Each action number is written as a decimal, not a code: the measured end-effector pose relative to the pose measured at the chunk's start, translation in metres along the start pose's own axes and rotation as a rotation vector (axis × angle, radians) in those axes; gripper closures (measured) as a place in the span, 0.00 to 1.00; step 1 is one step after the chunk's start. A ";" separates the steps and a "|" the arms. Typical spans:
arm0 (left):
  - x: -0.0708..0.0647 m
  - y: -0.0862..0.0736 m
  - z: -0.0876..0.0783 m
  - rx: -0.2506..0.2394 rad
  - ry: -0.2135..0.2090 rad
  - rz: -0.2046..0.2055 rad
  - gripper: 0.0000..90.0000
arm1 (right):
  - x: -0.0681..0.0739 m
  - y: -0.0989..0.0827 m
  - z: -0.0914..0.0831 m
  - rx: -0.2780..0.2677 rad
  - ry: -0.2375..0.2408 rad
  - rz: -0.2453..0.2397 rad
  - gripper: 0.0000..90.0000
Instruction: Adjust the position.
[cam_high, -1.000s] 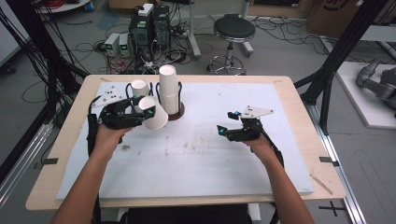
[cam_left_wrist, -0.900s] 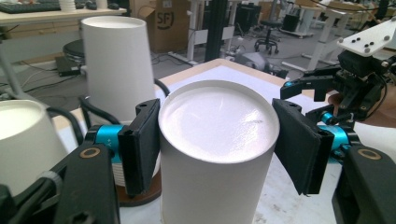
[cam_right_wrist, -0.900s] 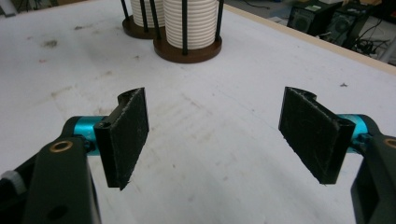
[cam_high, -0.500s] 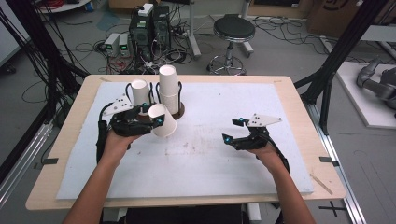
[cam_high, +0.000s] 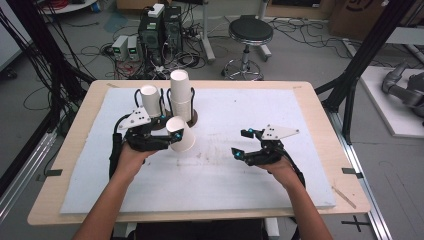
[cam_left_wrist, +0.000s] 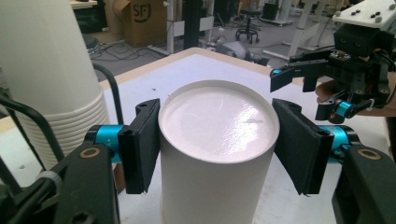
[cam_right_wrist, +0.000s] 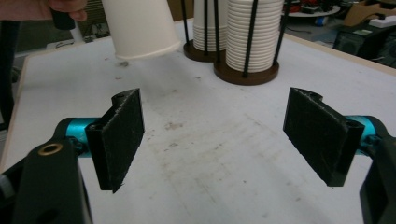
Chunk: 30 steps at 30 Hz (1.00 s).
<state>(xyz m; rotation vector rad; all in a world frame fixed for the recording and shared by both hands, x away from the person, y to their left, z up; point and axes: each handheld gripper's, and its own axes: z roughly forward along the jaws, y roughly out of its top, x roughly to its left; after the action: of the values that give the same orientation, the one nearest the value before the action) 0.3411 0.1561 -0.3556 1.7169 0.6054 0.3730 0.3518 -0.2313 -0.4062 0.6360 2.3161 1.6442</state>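
the left claw (cam_high: 167, 141) pinches a white paper cup (cam_high: 181, 134) by its sides, held tilted above the white mat (cam_high: 280, 107) just in front of two cup stacks (cam_high: 181, 95) standing in dark wire holders. the right claw (cam_high: 246, 145) hovers over the mat's right half, well apart from the cup, jaws spread wide with nothing between them. the mat is scuffed and stained near its middle and lies on a pale wooden table (cam_high: 320, 100). beyond the table the grey floor carries tangled cables, computer boxes (cam_high: 160, 27) and a black stool (cam_high: 247, 32).
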 end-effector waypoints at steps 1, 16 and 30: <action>-0.002 -0.001 0.000 0.002 -0.004 0.002 0.40 | 0.002 0.001 0.001 -0.001 0.010 -0.004 0.23; -0.025 -0.007 0.004 0.016 -0.037 0.016 0.40 | 0.024 0.005 0.013 -0.057 0.109 -0.044 0.23; -0.044 -0.003 0.008 0.023 -0.116 0.061 0.40 | 0.029 0.007 0.015 -0.073 0.157 -0.058 0.23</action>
<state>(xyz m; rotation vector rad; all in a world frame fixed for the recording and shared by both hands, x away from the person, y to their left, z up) 0.3096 0.1250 -0.3574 1.7690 0.4752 0.3077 0.3336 -0.2031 -0.4030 0.4345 2.3430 1.8010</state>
